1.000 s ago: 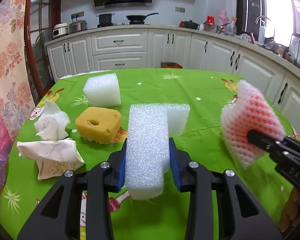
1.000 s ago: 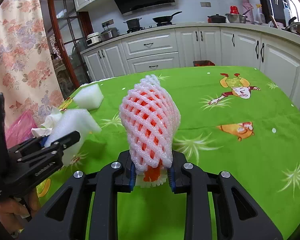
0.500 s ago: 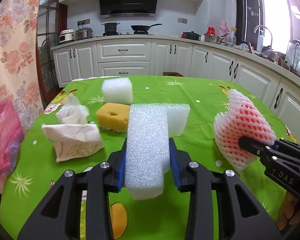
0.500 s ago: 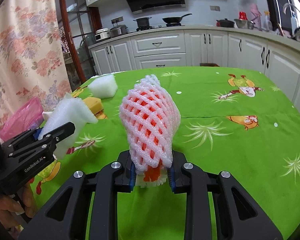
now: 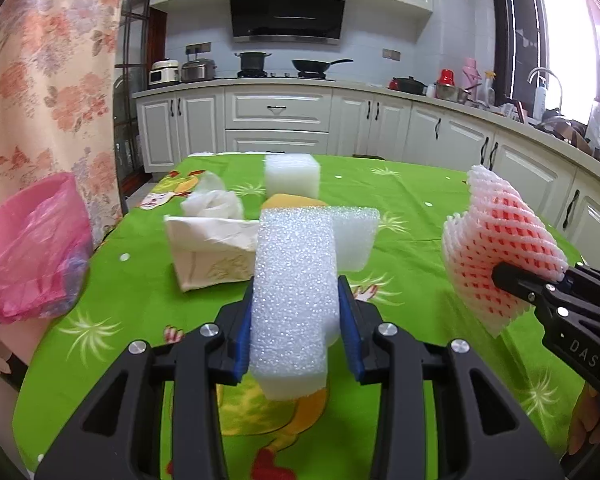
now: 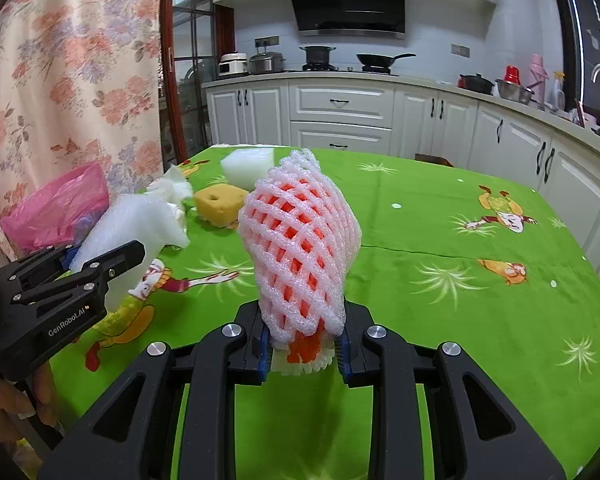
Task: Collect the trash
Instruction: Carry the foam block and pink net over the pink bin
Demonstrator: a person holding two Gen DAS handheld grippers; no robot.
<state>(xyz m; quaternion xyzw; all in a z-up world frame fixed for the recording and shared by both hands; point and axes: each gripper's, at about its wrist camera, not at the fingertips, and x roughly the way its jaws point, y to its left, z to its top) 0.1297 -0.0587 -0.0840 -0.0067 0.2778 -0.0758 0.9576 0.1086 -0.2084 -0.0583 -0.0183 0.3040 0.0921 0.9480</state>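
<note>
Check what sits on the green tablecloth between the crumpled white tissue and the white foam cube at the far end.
In the right wrist view, a yellow sponge block with a hole lies between the crumpled tissue and the foam cube.

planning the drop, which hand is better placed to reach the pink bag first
Left, probably. The left tool, shut on the foam block, is nearer the pink bag; the right tool with the fruit net is farther.

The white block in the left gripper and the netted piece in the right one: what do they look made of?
White block: looks like expanded polyethylene packing foam, matt, with a coarse bubbly grain, and it dents slightly between the left gripper pads. Netted piece in the right gripper: probably a foam fruit sleeve, soft white strands in a diamond mesh, with an orange layer showing through inside.
</note>
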